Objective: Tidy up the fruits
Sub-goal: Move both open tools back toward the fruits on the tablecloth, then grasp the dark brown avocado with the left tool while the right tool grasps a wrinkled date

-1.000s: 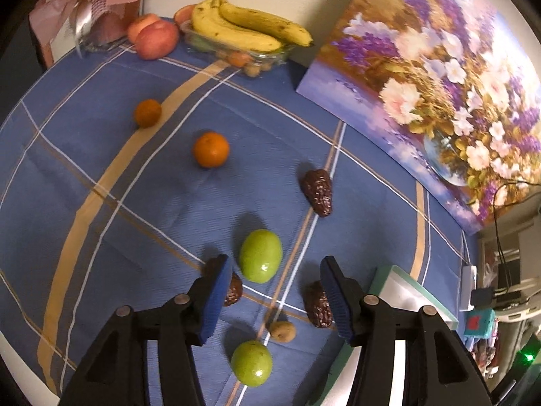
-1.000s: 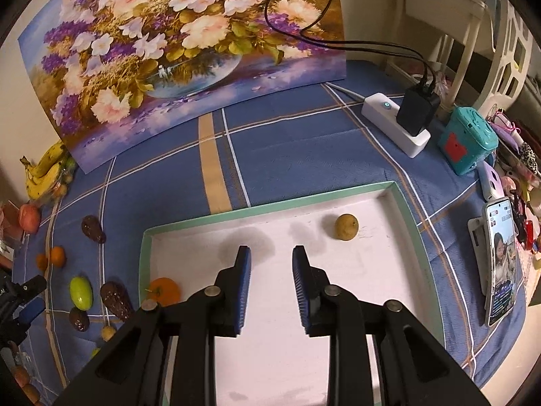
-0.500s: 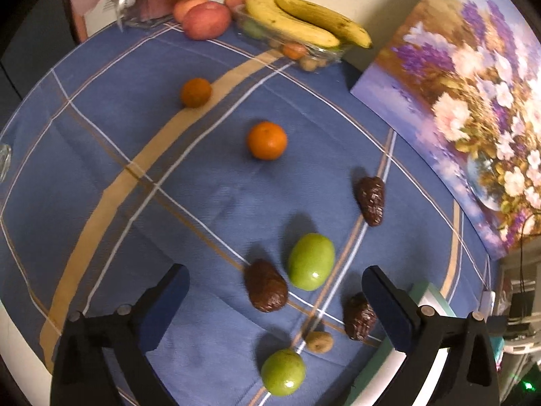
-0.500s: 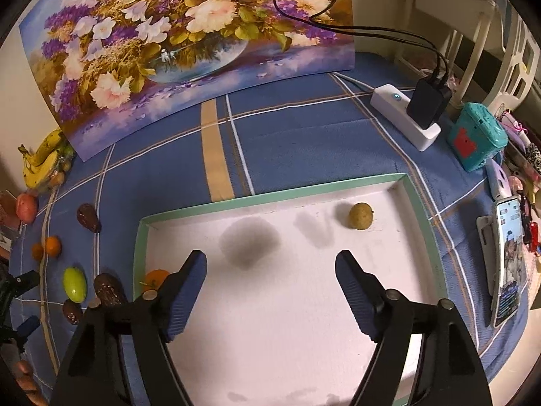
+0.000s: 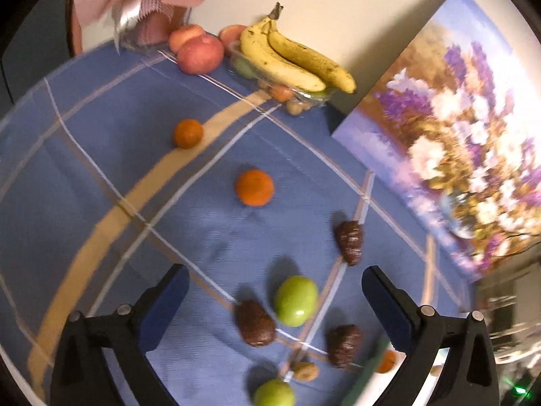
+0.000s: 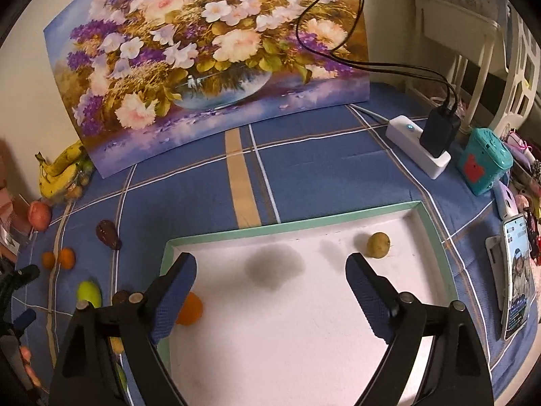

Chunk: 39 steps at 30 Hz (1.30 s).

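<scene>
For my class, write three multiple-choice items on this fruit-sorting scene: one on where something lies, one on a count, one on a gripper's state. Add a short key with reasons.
1. Where does the yellow-brown fruit lie?
A. inside the white tray
B. on the bananas
C. on the phone

2. How many fruits lie in the tray?
A. none
B. two
C. five

3. How does the left gripper stand?
A. shut on a green fruit
B. open, holding nothing
C. shut on a banana

Key: 1 A, it sits on the tray floor near the far right corner. 2 B, only it and the orange fruit show there. 3 B, its jaws are spread wide above the green fruit, touching nothing.
</scene>
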Each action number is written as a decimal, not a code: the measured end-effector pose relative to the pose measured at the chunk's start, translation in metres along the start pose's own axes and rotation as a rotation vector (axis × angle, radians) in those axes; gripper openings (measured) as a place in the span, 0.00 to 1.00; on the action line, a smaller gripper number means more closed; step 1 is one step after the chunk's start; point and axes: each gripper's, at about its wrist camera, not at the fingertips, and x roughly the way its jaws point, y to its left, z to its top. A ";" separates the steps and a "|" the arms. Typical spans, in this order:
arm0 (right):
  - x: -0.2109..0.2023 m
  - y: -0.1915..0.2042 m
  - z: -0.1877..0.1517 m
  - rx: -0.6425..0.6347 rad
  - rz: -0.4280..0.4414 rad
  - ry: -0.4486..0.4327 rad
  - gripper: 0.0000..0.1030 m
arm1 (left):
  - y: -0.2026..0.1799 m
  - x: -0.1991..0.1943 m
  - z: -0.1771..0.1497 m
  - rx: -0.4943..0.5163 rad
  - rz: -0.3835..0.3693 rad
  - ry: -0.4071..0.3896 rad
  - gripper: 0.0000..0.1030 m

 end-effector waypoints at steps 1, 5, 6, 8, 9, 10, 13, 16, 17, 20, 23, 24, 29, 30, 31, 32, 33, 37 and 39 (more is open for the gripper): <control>0.001 0.002 0.000 -0.006 -0.011 0.000 0.88 | 0.000 0.000 0.001 0.006 -0.017 0.003 1.00; 0.002 0.012 0.000 -0.029 -0.009 -0.011 0.88 | 0.000 -0.006 0.007 0.042 -0.015 -0.029 1.00; 0.003 0.016 0.000 -0.030 0.006 -0.013 0.88 | 0.000 -0.008 0.009 0.053 -0.004 -0.040 1.00; 0.003 0.023 0.000 -0.040 0.041 -0.016 0.88 | 0.003 -0.010 0.013 0.076 0.017 -0.061 1.00; 0.003 0.027 0.000 -0.044 0.058 -0.017 0.88 | 0.004 -0.013 0.015 0.090 0.029 -0.075 1.00; 0.002 0.033 0.000 -0.049 0.081 -0.018 0.88 | 0.005 -0.016 0.018 0.104 0.043 -0.089 1.00; -0.003 0.050 0.002 -0.068 0.135 -0.033 0.87 | 0.013 -0.026 0.023 0.116 0.065 -0.124 0.99; -0.008 0.069 0.000 -0.106 0.183 -0.046 0.84 | 0.019 -0.032 0.026 0.109 0.057 -0.135 0.97; -0.009 0.075 -0.001 -0.122 0.195 -0.051 0.76 | 0.021 -0.034 0.027 0.107 0.052 -0.135 0.95; -0.011 0.094 -0.005 -0.173 0.235 -0.042 0.67 | 0.023 -0.033 0.025 0.104 0.039 -0.107 0.92; -0.004 0.106 -0.010 -0.184 0.284 -0.001 0.60 | 0.022 -0.019 0.019 0.092 0.014 -0.037 0.92; -0.002 0.108 -0.012 -0.185 0.295 0.012 0.58 | 0.022 -0.014 0.017 0.086 0.004 -0.010 0.92; 0.020 0.122 -0.026 -0.211 0.326 0.096 0.50 | 0.020 0.005 0.007 0.081 0.008 0.063 0.92; 0.026 0.125 -0.029 -0.218 0.329 0.117 0.49 | 0.019 0.008 0.005 0.084 0.014 0.071 0.92; 0.029 0.126 -0.031 -0.220 0.332 0.130 0.49 | 0.018 0.011 0.004 0.087 0.016 0.080 0.91; 0.034 0.128 -0.034 -0.220 0.338 0.149 0.49 | 0.017 0.016 0.002 0.086 0.016 0.096 0.90; 0.038 0.129 -0.036 -0.217 0.343 0.164 0.49 | 0.017 0.019 0.000 0.083 0.014 0.112 0.87; 0.051 0.134 -0.045 -0.227 0.347 0.215 0.47 | 0.017 0.036 -0.008 0.067 0.010 0.179 0.84; 0.054 0.137 -0.047 -0.238 0.340 0.225 0.47 | 0.014 0.043 -0.013 0.075 0.021 0.202 0.84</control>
